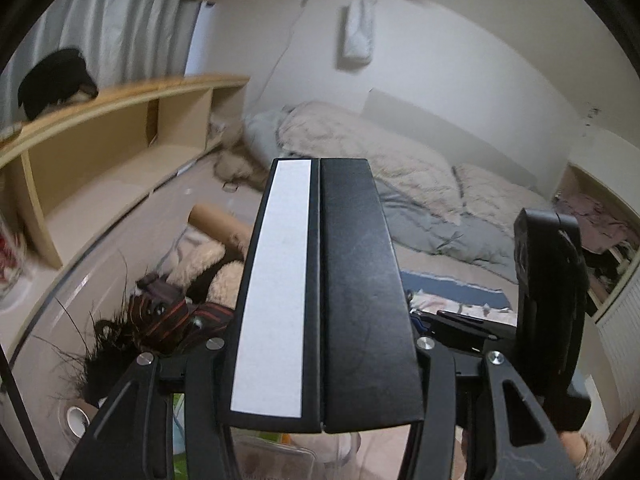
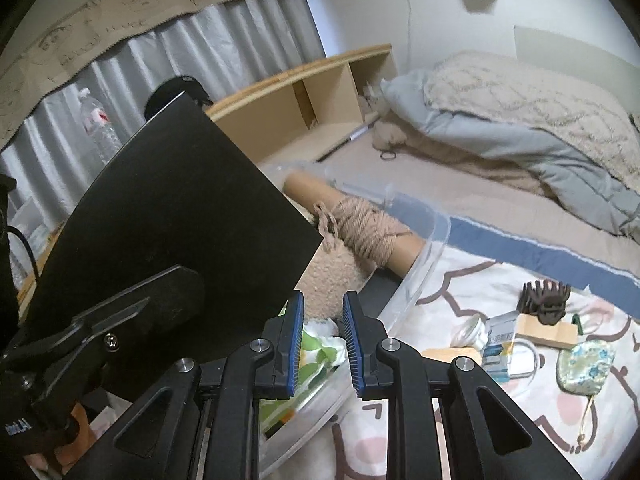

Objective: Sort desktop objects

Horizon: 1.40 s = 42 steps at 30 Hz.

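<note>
My left gripper [image 1: 320, 164] is shut, its two wide black fingers pressed together with nothing seen between them; one finger carries a white strip [image 1: 276, 280]. It also shows from the side in the right wrist view [image 2: 176, 200], above a clear plastic bin [image 2: 428, 248]. My right gripper [image 2: 323, 304] is open, blue pads a small gap apart, empty, over the bin's rim. In the bin lie a cardboard tube wound with yarn [image 2: 360, 232], a fuzzy beige item [image 2: 332, 272] and green-patterned cloth [image 2: 316, 352]. On the patterned blanket to the right lie a brown hair claw [image 2: 544, 300], a wooden block [image 2: 548, 334], a floral pouch [image 2: 584, 364] and a small packet [image 2: 498, 344].
A wooden shelf [image 1: 120, 128] runs along the left under grey curtains. A bed with a beige and grey duvet [image 1: 400, 184] lies behind. A dark striped hairy item [image 1: 160, 320] and a tape roll [image 1: 76, 418] lie low on the left. A water bottle [image 2: 98, 124] stands on the shelf.
</note>
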{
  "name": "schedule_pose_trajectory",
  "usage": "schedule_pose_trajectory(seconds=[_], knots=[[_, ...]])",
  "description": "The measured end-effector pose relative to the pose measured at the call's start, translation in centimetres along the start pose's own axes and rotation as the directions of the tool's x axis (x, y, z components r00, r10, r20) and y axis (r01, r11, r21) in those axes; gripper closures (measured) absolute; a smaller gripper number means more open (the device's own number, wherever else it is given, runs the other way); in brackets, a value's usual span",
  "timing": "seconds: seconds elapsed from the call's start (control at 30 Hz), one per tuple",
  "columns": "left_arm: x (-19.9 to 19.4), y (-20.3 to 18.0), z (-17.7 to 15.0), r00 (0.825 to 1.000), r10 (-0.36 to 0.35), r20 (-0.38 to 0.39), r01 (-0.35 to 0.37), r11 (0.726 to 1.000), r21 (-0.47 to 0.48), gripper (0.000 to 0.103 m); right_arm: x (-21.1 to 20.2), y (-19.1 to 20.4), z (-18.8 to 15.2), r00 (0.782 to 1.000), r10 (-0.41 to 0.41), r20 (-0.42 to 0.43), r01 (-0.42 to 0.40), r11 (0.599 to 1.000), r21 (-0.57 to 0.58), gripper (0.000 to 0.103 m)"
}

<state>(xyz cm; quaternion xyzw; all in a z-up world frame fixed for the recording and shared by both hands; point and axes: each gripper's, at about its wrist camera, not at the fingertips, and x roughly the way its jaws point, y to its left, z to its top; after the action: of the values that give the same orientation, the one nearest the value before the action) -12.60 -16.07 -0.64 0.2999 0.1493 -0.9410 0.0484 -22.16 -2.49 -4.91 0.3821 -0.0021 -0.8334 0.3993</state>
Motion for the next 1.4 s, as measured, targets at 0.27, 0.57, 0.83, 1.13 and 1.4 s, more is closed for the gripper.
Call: schedule_pose_trajectory(seconds=[0.27,0.57,0.83,1.13,1.4], knots=[[3.3,0.9,-0.1,0.994,0.064,-0.09,-0.07,0.995,-0.067,0.054,1.8,-1.3,-0.7,0.998,-0.045,-0.042,0.044,0.999,-0.005,0.081],[6.6,0.9,-0.8,0.957,0.122,-0.262,-0.143,0.988,-0.061,0.054,0.6,-2.8,-0.9,0.994,-0.099,-0.039,0.097,0.995,-0.036,0.081],[9.3,-0.1,-0.4,0.935,0.163,-0.314,-0.171,0.985,0.003,0.054,-1.3,-3.8,-0.9,0.992,-0.122,-0.02,0.121,0.99,-0.075,0.081],[12.5,0.6,0.5,0.947,0.11,-0.303,-0.136,0.988,-0.067,0.054,-1.8,-4.5,-1.4,0.993,-0.117,-0.026,0.114,0.988,-0.101,0.081],[13.5,1.7,0.6,0.947,0.052,-0.317,-0.102,0.984,-0.145,0.042,-2.0,-4.3,-1.6,0.997,-0.066,-0.035,0.061,0.992,-0.115,0.081]])
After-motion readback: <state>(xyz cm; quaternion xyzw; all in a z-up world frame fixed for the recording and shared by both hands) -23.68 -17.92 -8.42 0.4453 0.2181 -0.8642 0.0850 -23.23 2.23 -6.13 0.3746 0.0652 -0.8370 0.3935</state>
